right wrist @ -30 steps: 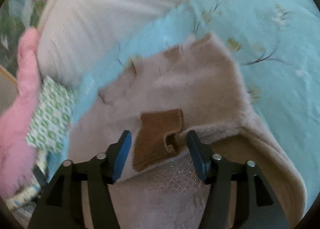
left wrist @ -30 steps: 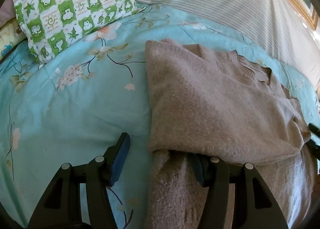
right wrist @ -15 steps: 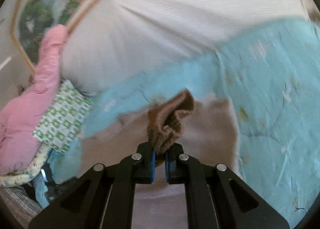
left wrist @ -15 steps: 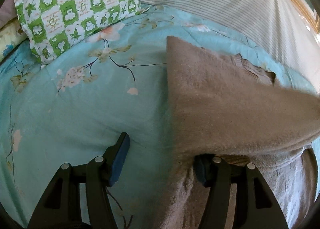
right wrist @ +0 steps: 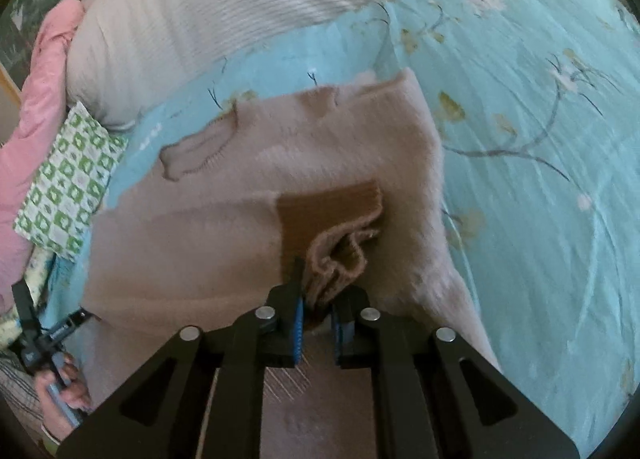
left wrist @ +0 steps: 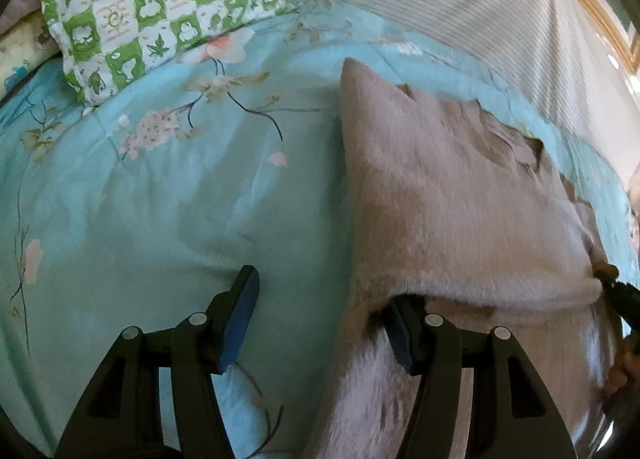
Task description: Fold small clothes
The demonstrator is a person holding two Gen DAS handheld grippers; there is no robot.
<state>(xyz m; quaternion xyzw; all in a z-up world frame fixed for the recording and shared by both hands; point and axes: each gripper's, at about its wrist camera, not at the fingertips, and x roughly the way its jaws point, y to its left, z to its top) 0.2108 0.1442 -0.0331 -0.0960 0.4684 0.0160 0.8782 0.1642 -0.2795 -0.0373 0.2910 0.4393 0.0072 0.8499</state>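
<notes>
A beige fuzzy sweater (left wrist: 452, 199) lies on the light blue floral bedspread (left wrist: 160, 227), its sleeve folded across the body. My left gripper (left wrist: 320, 319) is open at the sweater's left edge; its right finger (left wrist: 400, 335) sits under the folded sleeve, its left finger (left wrist: 240, 315) rests on the bedspread. In the right wrist view the sweater (right wrist: 320, 147) fills the middle. My right gripper (right wrist: 318, 319) is shut on the sleeve's brown ribbed cuff (right wrist: 332, 215), held low over the sweater body.
A green-and-white checked pillow (left wrist: 160, 3) lies at the far left of the bed, also in the right wrist view (right wrist: 68, 187). A striped white cover (left wrist: 460, 7) runs along the back. A pink quilt (right wrist: 36, 107) is piled at the left.
My right gripper closed on the brown cuff, lifted it, then brought it down across the sweater. The sleeve now lies folded over the body. My left gripper stayed open in place.
</notes>
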